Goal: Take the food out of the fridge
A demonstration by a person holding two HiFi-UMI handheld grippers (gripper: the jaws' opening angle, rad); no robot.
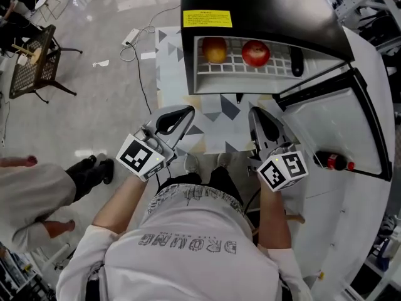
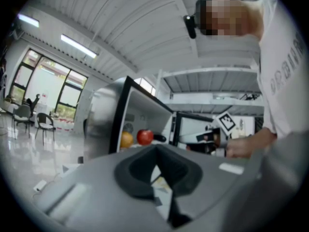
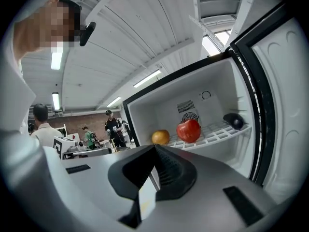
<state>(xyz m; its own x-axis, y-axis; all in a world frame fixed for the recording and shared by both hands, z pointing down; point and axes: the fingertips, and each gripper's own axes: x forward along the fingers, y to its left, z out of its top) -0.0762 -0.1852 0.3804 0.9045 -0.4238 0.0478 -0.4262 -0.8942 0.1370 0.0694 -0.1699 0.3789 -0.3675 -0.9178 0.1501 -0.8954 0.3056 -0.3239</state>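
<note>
The fridge stands open in front of me. On its white wire shelf lie an orange-yellow fruit, a red apple and a dark object. The right gripper view shows the same fruit, apple and dark object. In the left gripper view the fruit and apple are small and distant. My left gripper and right gripper hang short of the shelf, both shut and empty. Their tips meet.
The fridge door swings out to the right and carries a red-capped bottle. A patterned mat lies below the fridge. A person's sleeve is at the left, with a black chair and a floor cable beyond.
</note>
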